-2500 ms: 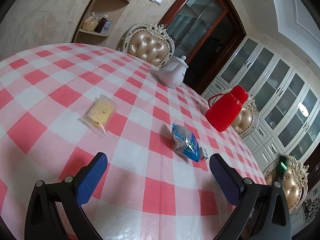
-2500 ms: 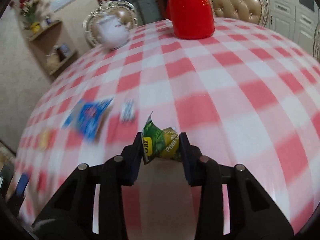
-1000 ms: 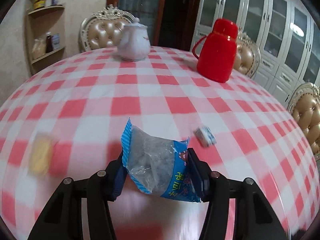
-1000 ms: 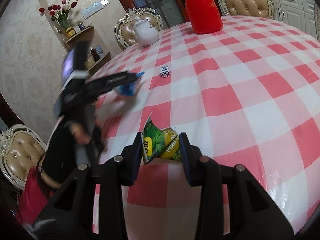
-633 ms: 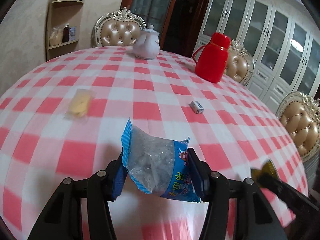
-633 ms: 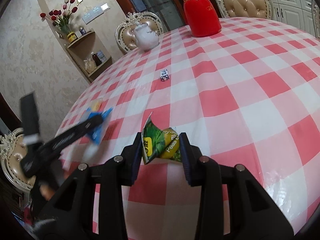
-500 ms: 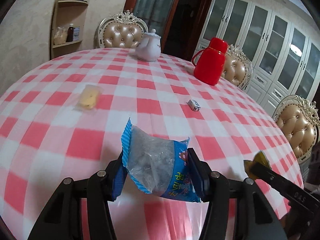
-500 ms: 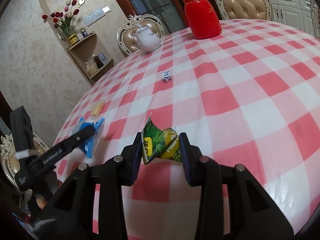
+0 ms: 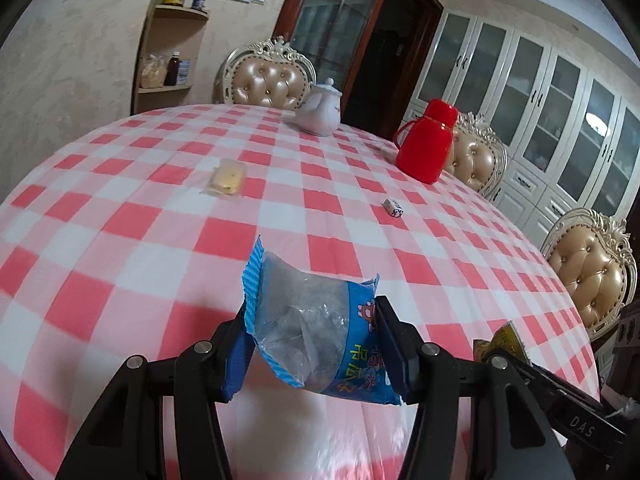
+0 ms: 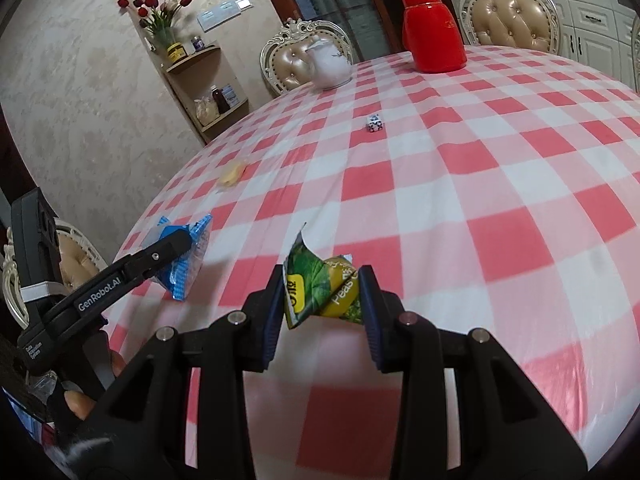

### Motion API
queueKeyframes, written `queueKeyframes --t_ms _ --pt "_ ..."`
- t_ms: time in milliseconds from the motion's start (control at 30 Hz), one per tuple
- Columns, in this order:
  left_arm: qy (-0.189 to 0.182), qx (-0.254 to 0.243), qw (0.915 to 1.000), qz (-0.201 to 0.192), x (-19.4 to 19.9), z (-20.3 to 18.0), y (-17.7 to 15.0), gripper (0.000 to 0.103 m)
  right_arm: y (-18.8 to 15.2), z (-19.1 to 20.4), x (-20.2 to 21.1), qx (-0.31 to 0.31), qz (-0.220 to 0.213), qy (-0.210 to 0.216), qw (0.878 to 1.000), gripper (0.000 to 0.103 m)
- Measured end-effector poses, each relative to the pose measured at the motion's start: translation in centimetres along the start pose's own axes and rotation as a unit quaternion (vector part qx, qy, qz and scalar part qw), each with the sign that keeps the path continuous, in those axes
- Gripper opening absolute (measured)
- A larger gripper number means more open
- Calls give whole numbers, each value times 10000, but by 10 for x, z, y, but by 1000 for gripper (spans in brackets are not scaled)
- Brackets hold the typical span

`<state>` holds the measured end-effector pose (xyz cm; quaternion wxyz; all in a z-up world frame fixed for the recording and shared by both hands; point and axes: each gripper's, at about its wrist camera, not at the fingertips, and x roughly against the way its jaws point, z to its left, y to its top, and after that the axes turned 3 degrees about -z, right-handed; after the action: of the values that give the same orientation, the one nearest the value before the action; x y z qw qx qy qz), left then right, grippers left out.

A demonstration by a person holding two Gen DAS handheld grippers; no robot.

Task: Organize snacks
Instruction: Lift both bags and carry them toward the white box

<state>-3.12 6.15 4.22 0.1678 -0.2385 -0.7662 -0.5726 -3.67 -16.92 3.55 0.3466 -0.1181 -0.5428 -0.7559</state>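
Left wrist, crinkled blue-edged clear snack packet (image 9: 316, 332)

Teapot (image 9: 321, 114) and flask (image 9: 426, 146) stand behind two small packets (image 9: 228, 176) on table (image 9: 120, 208).

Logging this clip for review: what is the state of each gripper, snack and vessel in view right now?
left gripper: shut on the blue snack packet, held off the table.
right gripper: shut on the green pea packet, lifted.
yellow wrapped snack: lying flat on the tablecloth, untouched.
small wrapped candy: lying loose, untouched.
white teapot: upright, lid on.
red thermos: upright, capped.
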Motion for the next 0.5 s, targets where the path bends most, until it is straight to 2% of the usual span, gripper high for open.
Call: queueKeyframes --t_ms 267,400,500 --pt "-85 -14 9995 -317 50 3 -24 57 -23 15 21 -44 -63 140 9999 40" --pt "-90 -109 9995 -297 72 6 -39 57 -35 26 31 -57 -103 322 9994 40" --pt "-36 -180 9987 -468 94 8 -40 56 -43 35 39 -55 -182 471 9987 40"
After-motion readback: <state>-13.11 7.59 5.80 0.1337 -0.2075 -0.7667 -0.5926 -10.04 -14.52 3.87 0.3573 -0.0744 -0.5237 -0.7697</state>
